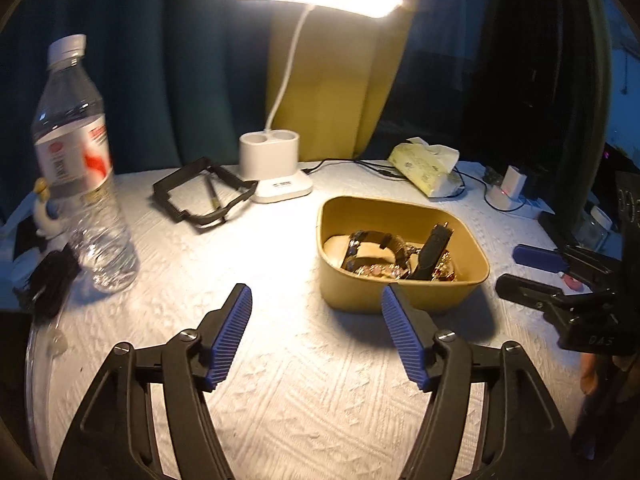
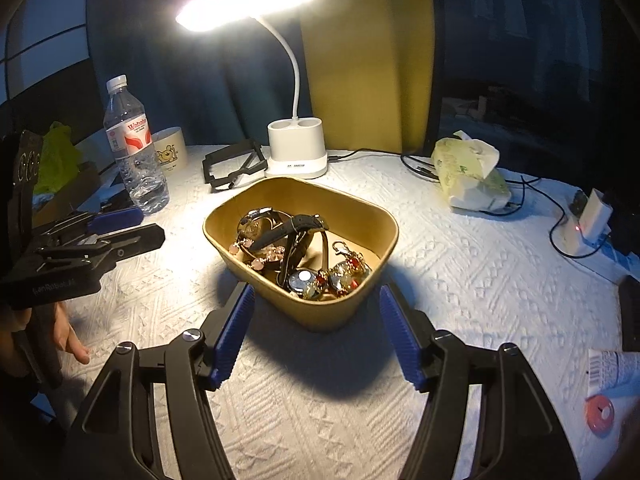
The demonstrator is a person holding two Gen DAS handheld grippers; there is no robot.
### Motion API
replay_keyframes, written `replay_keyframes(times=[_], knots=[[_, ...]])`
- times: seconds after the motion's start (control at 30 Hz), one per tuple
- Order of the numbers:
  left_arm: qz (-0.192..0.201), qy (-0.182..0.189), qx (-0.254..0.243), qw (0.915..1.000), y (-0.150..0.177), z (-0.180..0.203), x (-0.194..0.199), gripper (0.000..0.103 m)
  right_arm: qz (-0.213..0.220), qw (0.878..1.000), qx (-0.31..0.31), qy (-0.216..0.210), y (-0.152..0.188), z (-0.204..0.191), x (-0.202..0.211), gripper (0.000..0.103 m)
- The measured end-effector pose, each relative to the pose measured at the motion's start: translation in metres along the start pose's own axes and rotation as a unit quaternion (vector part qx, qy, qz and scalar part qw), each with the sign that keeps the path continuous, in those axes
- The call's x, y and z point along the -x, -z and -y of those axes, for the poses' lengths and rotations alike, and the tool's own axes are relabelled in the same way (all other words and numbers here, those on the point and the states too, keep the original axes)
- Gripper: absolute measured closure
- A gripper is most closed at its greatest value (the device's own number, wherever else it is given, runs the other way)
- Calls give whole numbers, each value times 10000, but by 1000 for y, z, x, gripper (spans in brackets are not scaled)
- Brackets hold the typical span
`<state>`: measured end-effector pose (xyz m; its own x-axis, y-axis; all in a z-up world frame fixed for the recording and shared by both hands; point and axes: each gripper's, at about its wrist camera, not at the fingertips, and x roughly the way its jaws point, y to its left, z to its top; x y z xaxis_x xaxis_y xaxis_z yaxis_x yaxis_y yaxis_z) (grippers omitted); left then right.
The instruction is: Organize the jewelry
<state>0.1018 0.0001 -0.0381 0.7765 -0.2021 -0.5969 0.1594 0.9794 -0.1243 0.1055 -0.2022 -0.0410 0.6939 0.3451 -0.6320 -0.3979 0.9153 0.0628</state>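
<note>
The tub (image 2: 304,248) of jewelry (image 2: 304,256) is sitting straight ahead of the right gripper (image 2: 316,332), nearer than the left gripper (image 1: 316,336); both are gaping, holding nothing.

glaring desk lamp (image 2: 246,0), dark surroundings

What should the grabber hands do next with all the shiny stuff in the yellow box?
Probably the right gripper should ease forward and down into the yellow box for the black-strapped watch lying on top. Both grippers are open and empty, the jewelry is still piled there, and the right one faces the box directly.
</note>
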Motion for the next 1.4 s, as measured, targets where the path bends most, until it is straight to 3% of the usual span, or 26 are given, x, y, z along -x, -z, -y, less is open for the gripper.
replay_keyframes(times=[0.17,0.27,0.5,0.7,0.9,1.13,1.4], knots=[[17,-49,-14,10000,9,3,11,30,46,10000,-73,24,6,-1,13,38],[-118,101,-13,9999,14,8,16,30,81,9999,-84,44,9,-2,20,38],[-259,92,-359,9990,26,31,29,30,195,9997,-119,106,18,-6,42,38],[-120,196,-553,9982,28,45,48,30,343,9991,-144,178,25,-8,64,38],[273,-92,-653,9974,24,55,72,30,535,9980,-201,259,28,-9,85,38],[673,-123,-620,9957,21,57,95,30,726,9967,-191,314,30,-12,103,38],[796,-280,-569,9948,21,54,104,30,775,9962,-179,347,32,-15,110,38]])
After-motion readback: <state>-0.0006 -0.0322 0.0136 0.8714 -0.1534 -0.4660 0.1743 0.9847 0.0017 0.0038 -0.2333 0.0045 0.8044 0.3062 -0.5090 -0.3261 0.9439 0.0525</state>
